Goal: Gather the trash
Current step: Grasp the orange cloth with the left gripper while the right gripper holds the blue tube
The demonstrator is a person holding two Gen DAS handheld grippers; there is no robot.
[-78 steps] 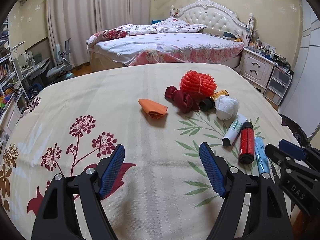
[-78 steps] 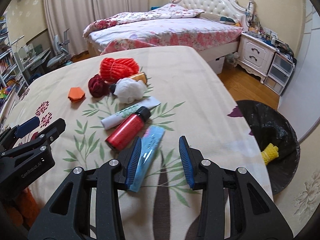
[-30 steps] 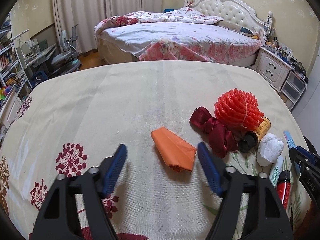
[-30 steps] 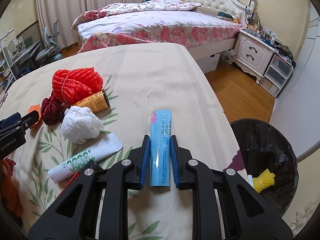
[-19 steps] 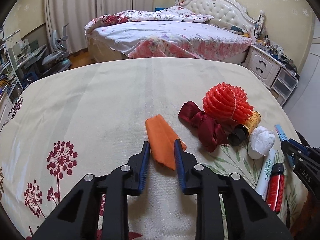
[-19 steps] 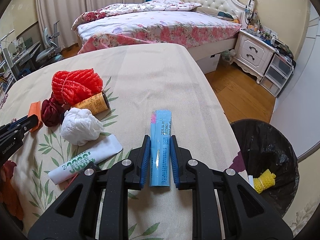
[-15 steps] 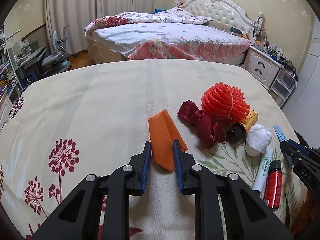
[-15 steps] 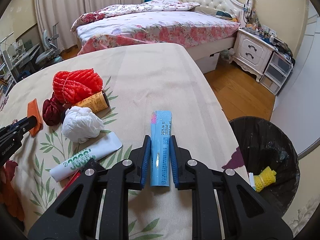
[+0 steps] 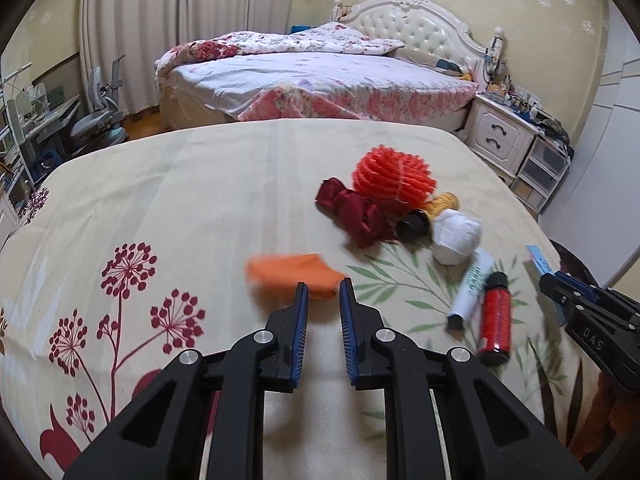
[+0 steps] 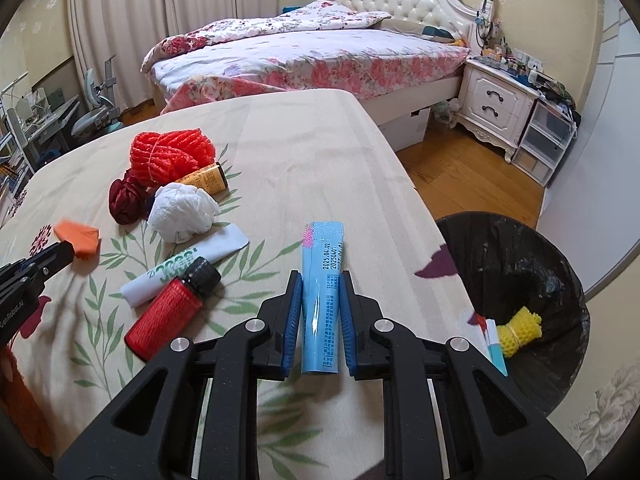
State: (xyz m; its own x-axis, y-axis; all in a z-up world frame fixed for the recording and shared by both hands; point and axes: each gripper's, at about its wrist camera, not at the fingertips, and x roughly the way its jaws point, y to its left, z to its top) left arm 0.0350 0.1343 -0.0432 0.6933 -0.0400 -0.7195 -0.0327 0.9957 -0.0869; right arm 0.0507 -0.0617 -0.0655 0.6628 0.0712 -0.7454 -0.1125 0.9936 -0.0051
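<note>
A home bedroom; a bed [image 9: 320, 76] with floral bedding and a tufted white headboard [image 9: 416, 28] stands at twelve o'clock; a white nightstand [image 9: 500, 136] at two; curtains [image 9: 160, 28] at eleven; what seems a desk and chair [image 9: 96, 116] at ten.

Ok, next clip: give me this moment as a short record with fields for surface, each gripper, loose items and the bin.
surface: floral cloth
left gripper: shut on orange wrapper, pinched at its near edge
right gripper: shut on blue sachet
loose items: red mesh ball, dark red cloth, amber bottle, white wad, white tube, red bottle
bin: black-lined bin beside the surface, to the right in the right wrist view; holds yellow mesh piece
</note>
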